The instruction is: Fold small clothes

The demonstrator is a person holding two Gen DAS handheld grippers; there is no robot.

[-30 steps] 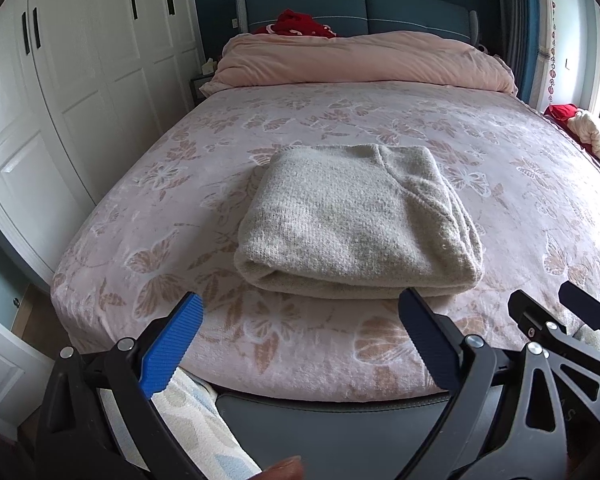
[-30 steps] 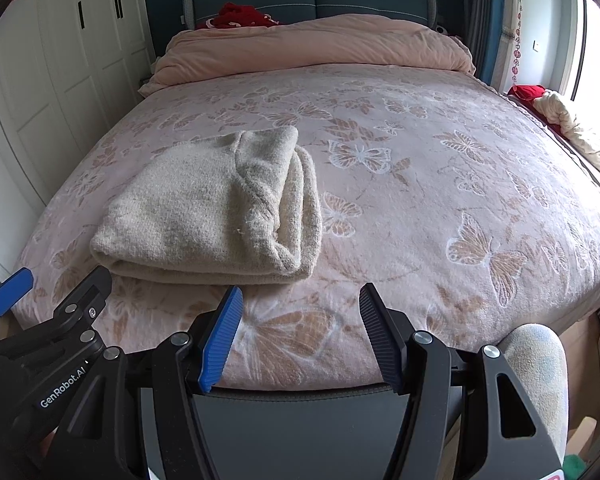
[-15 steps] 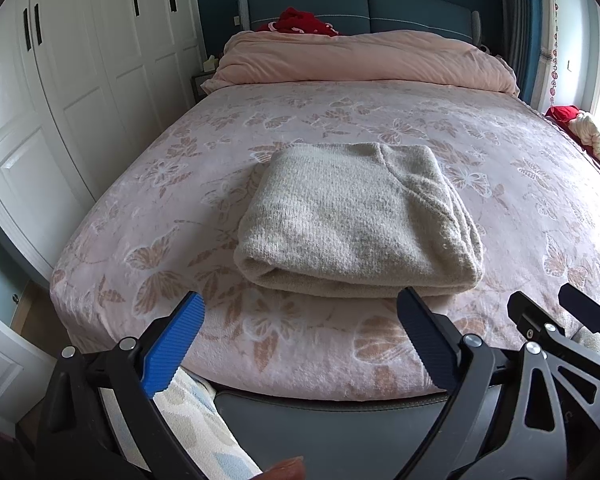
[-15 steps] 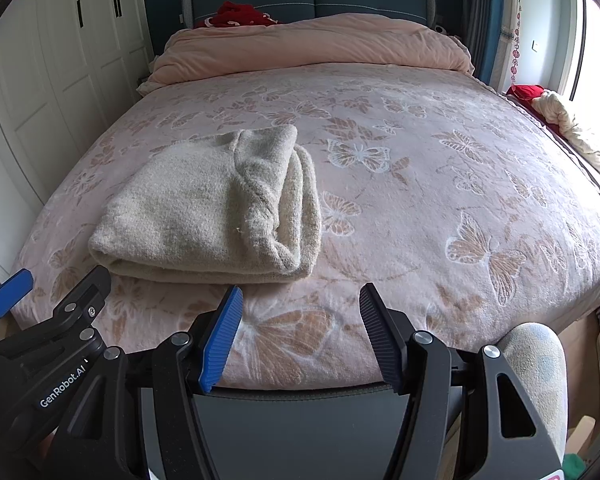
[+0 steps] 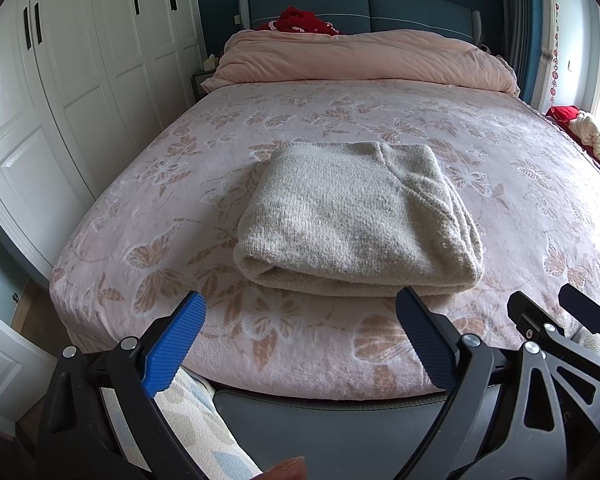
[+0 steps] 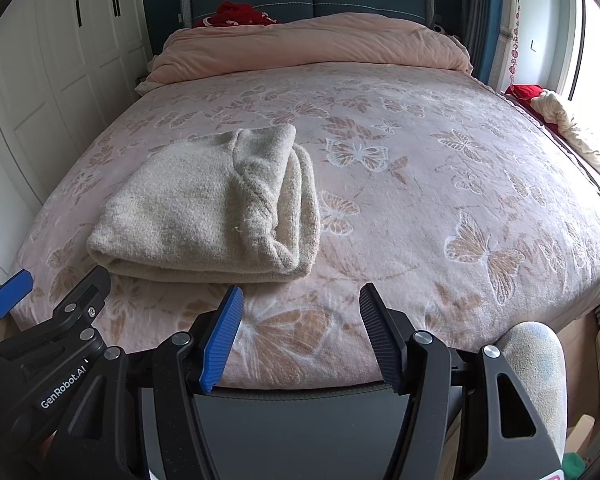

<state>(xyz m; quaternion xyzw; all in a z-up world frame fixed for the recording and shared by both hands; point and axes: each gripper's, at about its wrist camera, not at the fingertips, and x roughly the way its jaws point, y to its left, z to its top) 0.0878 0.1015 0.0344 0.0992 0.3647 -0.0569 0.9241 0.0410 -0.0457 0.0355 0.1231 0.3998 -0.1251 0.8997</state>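
Left wrist view shows the sweater (image 5: 356,220), a beige knit already folded into a thick rectangle, lying in the middle of the frame on the bed (image 5: 500,152), near the foot edge. At the bottom of the frame the left hand-held gripper (image 5: 300,340) hangs just short of the bed with its jaws spread wide and nothing between them. In the right wrist view the right hand-held gripper (image 6: 300,336) is likewise spread and empty at bottom centre, with the sweater (image 6: 204,208) at centre left, apart from it. The knit looks soft, light and floppy, with a fuzzy surface that should not slip; judging by the stacked layers along its right side, a pinch on one layer alone would probably pull the fold apart. The rounded fold along the near edge looks like the safest place to take hold, one gripper toward each near corner, pinching through all layers. Folding seems finished or close to it. Sleeves, collar and the underside are tucked out of sight, so the garment's exact type is a guess. Each gripper's body is cut off by the lower frame edge, and the red cloth (image 5: 300,20) at the headboard is too bunched to identify.
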